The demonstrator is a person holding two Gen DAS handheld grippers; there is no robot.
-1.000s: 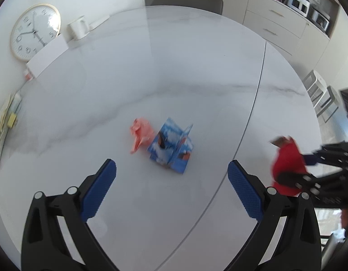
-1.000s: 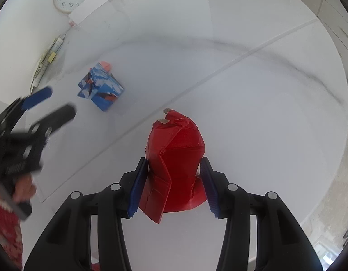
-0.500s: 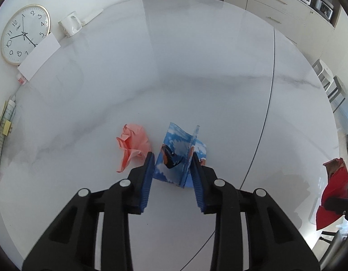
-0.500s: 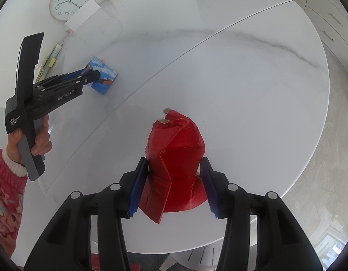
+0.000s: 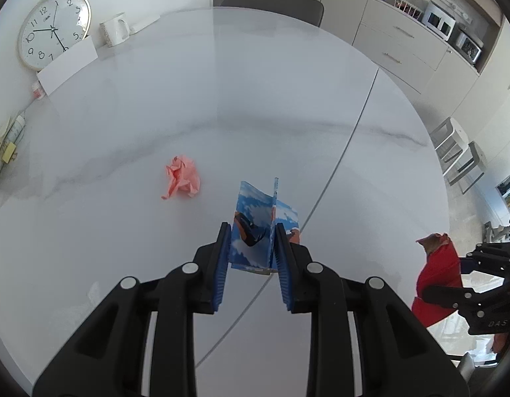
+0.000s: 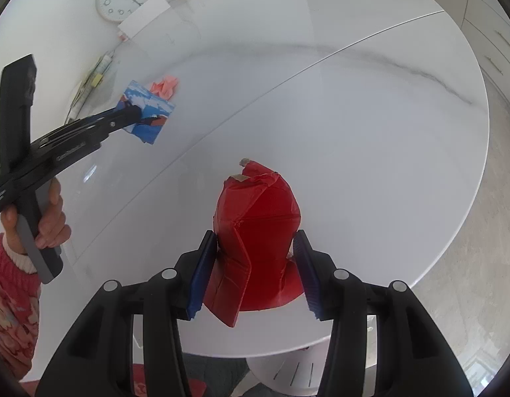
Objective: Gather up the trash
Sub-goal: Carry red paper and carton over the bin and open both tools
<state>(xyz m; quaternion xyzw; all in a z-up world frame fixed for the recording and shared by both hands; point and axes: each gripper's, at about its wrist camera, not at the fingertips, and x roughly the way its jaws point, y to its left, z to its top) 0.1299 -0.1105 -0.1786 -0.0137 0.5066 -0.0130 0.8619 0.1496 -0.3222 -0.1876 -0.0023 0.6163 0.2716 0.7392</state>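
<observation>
Blue-white crumpled carton (image 5: pixel 258 231) pinched in closing left tool (image 5: pixel 251 251); right tool (image 6: pixel 251 261) clamps creased red carton (image 6: pixel 255 231)

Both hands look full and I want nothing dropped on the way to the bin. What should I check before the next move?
1. Left gripper on the blue printed carton: jaws closing, pads against both sides. Ok.
2. Blue carton clear of the table: it looks lifted in the right wrist view, but cannot tell.
3. Right gripper on the crushed red carton: squeezed between both pads. Ok.
4. The two grippers apart from each other: ok.
5. All trash collected: crumpled pink paper lies loose on the table. Not ok.
6. Bin in sight: none in either view. Cannot tell.
</observation>
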